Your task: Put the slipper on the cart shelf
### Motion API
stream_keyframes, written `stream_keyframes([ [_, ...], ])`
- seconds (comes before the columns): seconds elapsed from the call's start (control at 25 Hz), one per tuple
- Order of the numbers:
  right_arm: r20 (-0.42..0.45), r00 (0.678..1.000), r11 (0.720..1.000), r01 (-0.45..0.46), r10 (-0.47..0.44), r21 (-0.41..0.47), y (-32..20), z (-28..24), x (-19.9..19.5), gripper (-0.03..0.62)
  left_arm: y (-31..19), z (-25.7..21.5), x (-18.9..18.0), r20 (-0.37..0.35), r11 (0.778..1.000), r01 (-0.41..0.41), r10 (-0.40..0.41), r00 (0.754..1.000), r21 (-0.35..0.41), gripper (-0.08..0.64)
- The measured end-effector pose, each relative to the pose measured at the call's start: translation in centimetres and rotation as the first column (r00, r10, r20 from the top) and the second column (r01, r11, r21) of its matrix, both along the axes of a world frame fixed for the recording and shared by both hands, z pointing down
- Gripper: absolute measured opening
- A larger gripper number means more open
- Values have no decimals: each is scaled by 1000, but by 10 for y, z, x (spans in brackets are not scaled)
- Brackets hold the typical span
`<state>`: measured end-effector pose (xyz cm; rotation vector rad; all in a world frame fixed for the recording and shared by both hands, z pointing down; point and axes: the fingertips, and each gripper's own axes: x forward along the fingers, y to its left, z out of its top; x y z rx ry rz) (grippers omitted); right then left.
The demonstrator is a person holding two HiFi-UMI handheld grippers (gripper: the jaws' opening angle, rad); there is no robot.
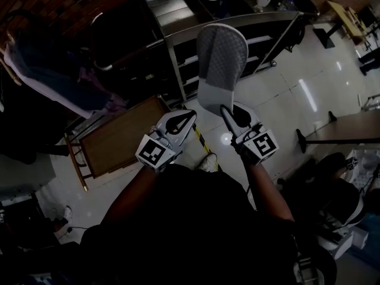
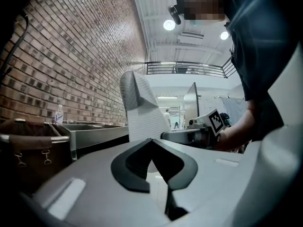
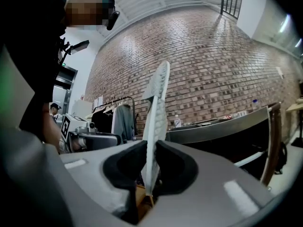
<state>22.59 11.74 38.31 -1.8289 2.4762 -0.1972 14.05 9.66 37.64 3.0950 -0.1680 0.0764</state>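
Slipper [image 1: 221, 64] gripped in the right gripper [image 1: 227, 111], in front of the cart.
The right jaws were closed on the heel end of the grey sole, with the toe end reaching out away from them. The left gripper [image 1: 190, 116] sat just beside it, jaws together on nothing. Ahead stood the steel cart [image 1: 237, 25] with its shelves on glossy pale floor tiles [image 1: 297, 94] — a brick wall [image 3: 213, 56] behind. Both forearms reached forward side by side — grippers level.
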Motion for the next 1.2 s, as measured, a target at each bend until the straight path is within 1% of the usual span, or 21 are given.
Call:
stream_keyframes([
  [0.2, 21, 999, 1000, -24, 25, -19, 16, 14, 39, 61, 24, 6, 33, 27, 999, -36, 37, 999, -10, 0],
  [0.32, 28, 998, 999, -50, 50, -17, 19, 21, 56, 61, 28, 8, 45, 36, 998, -56, 56, 998, -9, 0],
  [0.44, 23, 998, 998, -56, 56, -16, 17, 29, 67, 61, 25, 11, 55, 38, 998, -66, 67, 997, -7, 0],
  [0.6, 41, 998, 998, -41, 43, -54, 7, 43, 71, 61, 13, 15, 67, 33, 997, -76, 76, 997, -6, 0],
  [0.68, 52, 999, 996, -3, 7, -89, 0, 56, 68, 61, 5, 17, 73, 20, 996, -84, 84, 996, -3, 0],
  [0.72, 70, 997, 993, 29, -21, -112, -3, 63, 64, 61, 2, 18, 76, 15, 996, -88, 88, 996, -4, 0],
  [0.84, 160, 983, 978, 113, -84, -176, -12, 84, 55, 61, -10, 18, 82, 7, 995, -100, 100, 995, -1, 0],
  [0.92, 223, 970, 965, 148, -98, -216, -21, 100, 54, 61, -23, 18, 87, 0, 994, -106, 106, 994, 14, 0],
  [1.0, 300, 948, 949, 188, -107, -253, -34, 116, 48, 61, -39, 20, 87, -9, 994, -106, 107, 994, 23, 0],
  [1.08, 336, 935, 925, 224, -114, -309, -44, 137, 44, 61, -56, 25, 84, -18, 995, -100, 100, 995, 13, 0],
  [1.2, 374, 920, 877, 274, -119, -394, -57, 168, 40, 61, -80, 32, 82, -27, 997, -78, 77, 997, -10, 0],
])
